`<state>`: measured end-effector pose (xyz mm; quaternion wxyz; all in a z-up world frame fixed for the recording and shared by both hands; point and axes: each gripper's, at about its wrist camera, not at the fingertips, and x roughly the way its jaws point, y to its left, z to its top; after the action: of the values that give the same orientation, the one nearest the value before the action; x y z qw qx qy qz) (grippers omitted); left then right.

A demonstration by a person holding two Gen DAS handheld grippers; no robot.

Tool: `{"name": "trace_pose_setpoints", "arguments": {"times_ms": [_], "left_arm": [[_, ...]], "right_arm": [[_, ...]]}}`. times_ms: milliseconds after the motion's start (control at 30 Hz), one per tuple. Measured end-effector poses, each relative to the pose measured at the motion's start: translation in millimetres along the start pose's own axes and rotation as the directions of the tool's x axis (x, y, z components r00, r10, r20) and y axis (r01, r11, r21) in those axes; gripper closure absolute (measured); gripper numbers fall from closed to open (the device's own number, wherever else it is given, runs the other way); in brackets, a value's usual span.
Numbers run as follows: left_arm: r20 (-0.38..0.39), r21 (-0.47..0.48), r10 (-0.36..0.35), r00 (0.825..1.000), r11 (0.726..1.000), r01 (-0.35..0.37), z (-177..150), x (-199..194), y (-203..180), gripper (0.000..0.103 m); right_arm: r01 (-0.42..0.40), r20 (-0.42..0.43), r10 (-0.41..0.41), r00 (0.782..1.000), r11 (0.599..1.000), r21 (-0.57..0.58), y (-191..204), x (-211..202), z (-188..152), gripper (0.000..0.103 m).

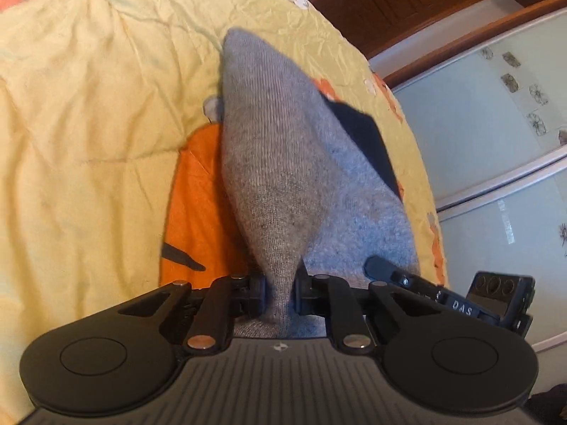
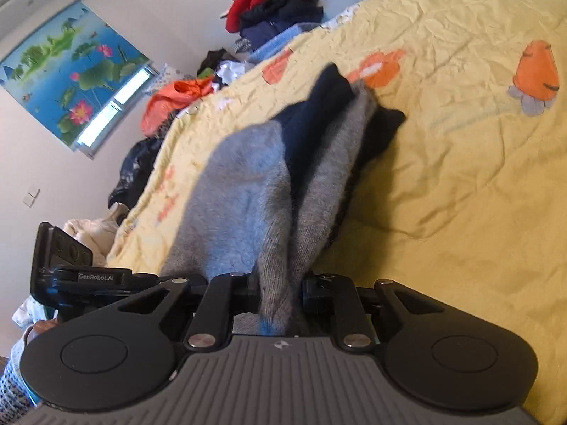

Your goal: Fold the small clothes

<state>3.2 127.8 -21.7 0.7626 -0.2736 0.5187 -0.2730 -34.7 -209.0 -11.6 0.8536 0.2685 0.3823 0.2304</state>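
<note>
Two tools: both pinch the same grey knit piece, one at each near corner.
Left tool point(image 1: 281, 295): jaws drawn together on a bunched fold of the grey sock point(image 1: 283, 163); fabric fills the gap between the pads.
Right tool point(image 2: 280, 297): clamped likewise on grey knit point(image 2: 241, 191); a ridge of cloth rises out of the jaws and runs to the far side.
Garment: looks like a grey sock with dark navy cuff or heel patches point(image 2: 319, 106); whether it is one sock or a pair laid together I cannot tell. It stretches from the tools out across the bed, far end resting on or just above the cover.
Surface: bed with yellow quilt point(image 1: 88, 88), crumpled, printed with orange carrot shapes point(image 1: 198, 205). No bench here.
Surroundings: heap of unsorted clothes point(image 2: 280, 0) at the far left edge of the bed, well apart from the work; wardrobe doors point(image 1: 478, 134) on the right in the left wrist view.
Stage, as judged: grip taken at the near end, fold not yet laid over.
Risk, slip: each grip holds a thick gathered bunch, so knit could creep out of one tool when lifted, leaving the fold skewed.
Risk, layers: a tool may have caught only the top layer, and the layers would separate.
Risk, drag: the far end could snag on quilt wrinkles and bunch instead of folding flat.
Risk, uneven pull: hands moving at different rates would twist the sock.
</note>
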Motion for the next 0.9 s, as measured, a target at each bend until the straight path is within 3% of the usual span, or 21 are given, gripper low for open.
{"name": "trace_pose_setpoints", "arguments": {"times_ms": [133,267,300,367,433,467,500,533,633,733,800,833,867,900], "left_arm": [[0.022,0.037,0.004,1.000,0.999,-0.005,-3.4,-21.7,-2.3,0.091],[0.006,0.053,0.069,0.998,0.996,-0.069,-22.9,-11.8,14.4,0.091],[0.017,0.046,0.075,0.997,0.996,-0.076,-28.1,-10.5,18.0,0.089],[0.028,0.040,0.083,0.996,0.996,-0.084,-29.1,-16.8,18.0,0.083],[0.050,0.124,0.127,0.991,0.983,-0.133,-20.8,-28.5,5.4,0.063],[0.067,0.146,0.134,0.989,0.979,-0.142,-13.2,-35.5,1.1,0.052],[0.090,0.151,0.114,0.989,0.980,-0.127,-3.5,-41.6,-0.5,0.029],[0.120,0.153,0.101,0.988,0.981,-0.119,7.3,-46.1,-2.5,0.015],[0.170,0.162,0.066,0.983,0.982,-0.094,45.0,-38.3,-12.8,0.012],[0.134,0.138,0.083,0.988,0.985,-0.102,85.9,3.5,-16.5,0.012],[0.091,0.133,0.121,0.988,0.982,-0.133,108.4,37.9,-15.9,0.012],[0.064,0.131,0.158,0.985,0.977,-0.166,115.1,53.7,-12.6,0.013],[0.085,0.136,0.158,0.984,0.976,-0.169,119.8,62.0,-12.5,0.012],[0.105,0.153,0.134,0.985,0.977,-0.150,123.6,66.8,-13.3,0.021]], "right_arm": [[0.006,0.020,-0.005,1.000,0.999,-0.041,15.3,-14.8,-2.2,0.082],[0.130,-0.017,-0.132,0.991,0.985,-0.111,7.3,-4.5,-15.6,0.082],[0.125,-0.035,-0.130,0.991,0.986,-0.112,2.8,-2.0,-19.1,0.070],[0.127,-0.020,-0.130,0.991,0.986,-0.108,1.8,-9.5,-19.2,0.063],[0.159,0.033,-0.156,0.987,0.978,-0.136,4.7,-20.5,-10.8,0.033],[0.166,0.055,-0.160,0.986,0.977,-0.134,2.2,-23.5,-3.0,0.025],[0.181,0.080,-0.172,0.982,0.975,-0.130,-0.9,-24.7,6.1,0.009],[0.187,0.108,-0.175,0.979,0.976,-0.114,-4.9,-24.8,16.2,0.001],[0.134,0.135,-0.132,0.982,0.991,-0.008,-26.5,-10.3,49.7,0.004],[0.168,0.105,-0.168,0.980,0.986,0.008,-35.6,21.9,78.1,0.006],[0.151,0.061,-0.151,0.987,0.988,-0.002,-37.3,44.4,88.3,0.009],[0.165,0.061,-0.163,0.985,0.986,-0.020,-35.7,52.6,91.7,0.026],[0.176,0.043,-0.175,0.984,0.984,-0.027,-36.3,60.1,95.4,0.049],[0.170,0.038,-0.169,0.985,0.985,-0.022,-35.3,64.0,97.3,0.074]]}}
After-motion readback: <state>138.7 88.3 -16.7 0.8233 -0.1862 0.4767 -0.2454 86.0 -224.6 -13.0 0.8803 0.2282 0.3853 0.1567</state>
